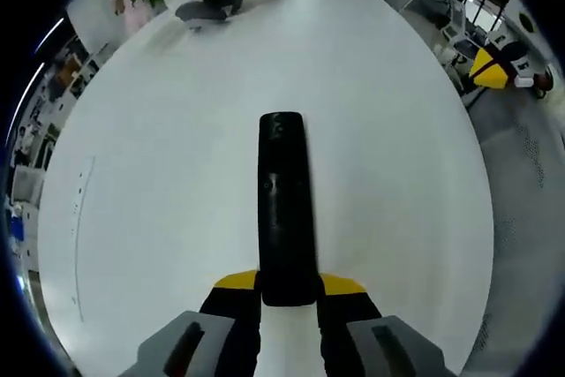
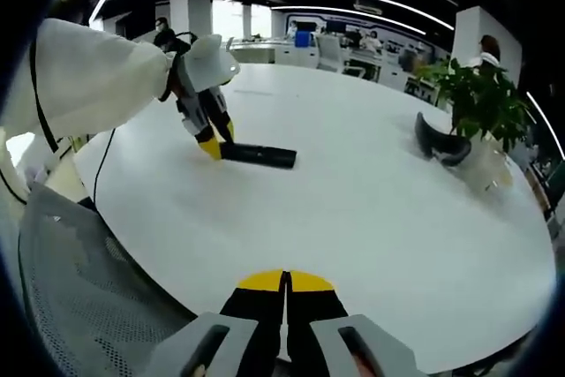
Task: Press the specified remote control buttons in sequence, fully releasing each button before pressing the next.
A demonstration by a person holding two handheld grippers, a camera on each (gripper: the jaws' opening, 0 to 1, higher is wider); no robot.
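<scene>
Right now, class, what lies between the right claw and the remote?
Only bare white table separates the right claw from the remote, seen in the right gripper view.

Smooth plastics and a matt white desk

The desk (image 1: 159, 183) is seen as a smooth, matt white surface with only a faint sheen. The remote control (image 1: 284, 209) is finished in black plastic, slightly glossy, with soft highlights along its length. The left hand-held gripper (image 1: 289, 293) is formed of matt black and grey plastic with yellow tips, as is the right hand-held gripper (image 2: 285, 284). A white cloth sleeve (image 2: 84, 86) and a grey mesh chair back (image 2: 79, 306) are shown.
</scene>
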